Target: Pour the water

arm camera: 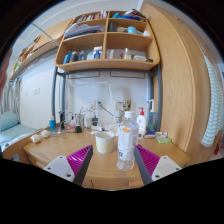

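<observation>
your gripper (107,165) is spread open; bottle (127,140) at twelve o'clock, cup (104,142) at eleven; approach step, so close on the bottle.

shelf items (105,52) too small to tell

My gripper (112,163) fingers stand apart over the desk (60,150). A bottle (127,143) stands upright on the desk just ahead, between the fingers, touching neither. A cup (104,142) sits just left of it. A second bottle (141,122) stands behind, toward the wall. Shelves (107,66) hang above the desk.
</observation>
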The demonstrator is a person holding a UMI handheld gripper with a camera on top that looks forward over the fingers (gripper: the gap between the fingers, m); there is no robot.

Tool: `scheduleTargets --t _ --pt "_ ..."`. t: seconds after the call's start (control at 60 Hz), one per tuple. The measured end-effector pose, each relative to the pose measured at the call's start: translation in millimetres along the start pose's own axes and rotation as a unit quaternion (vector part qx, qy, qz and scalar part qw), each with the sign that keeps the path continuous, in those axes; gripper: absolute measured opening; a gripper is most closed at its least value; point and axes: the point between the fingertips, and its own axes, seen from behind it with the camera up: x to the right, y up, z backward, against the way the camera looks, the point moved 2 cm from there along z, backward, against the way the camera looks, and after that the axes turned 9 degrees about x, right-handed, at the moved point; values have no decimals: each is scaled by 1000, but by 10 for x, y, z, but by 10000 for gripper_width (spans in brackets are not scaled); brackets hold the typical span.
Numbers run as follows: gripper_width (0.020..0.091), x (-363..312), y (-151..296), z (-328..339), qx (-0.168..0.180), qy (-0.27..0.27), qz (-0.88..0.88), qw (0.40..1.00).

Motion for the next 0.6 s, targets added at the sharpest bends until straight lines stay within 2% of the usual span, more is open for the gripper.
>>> scheduleTargets --t 0.017,0.05,0.25,0.417,0.517,0.6 --pt "841 168 -209 84 1 2 -9 1000" --pt "842 231 -262 40 5 2 -20 1000" --pt "843 554 -314 -439 13 -11 -33 999" --pt "838 577 -362 -797 12 4 -30 999" --pt "762 556 -361 -923 20 9 -37 999" --pt "615 547 -408 -1008 23 8 -34 999"
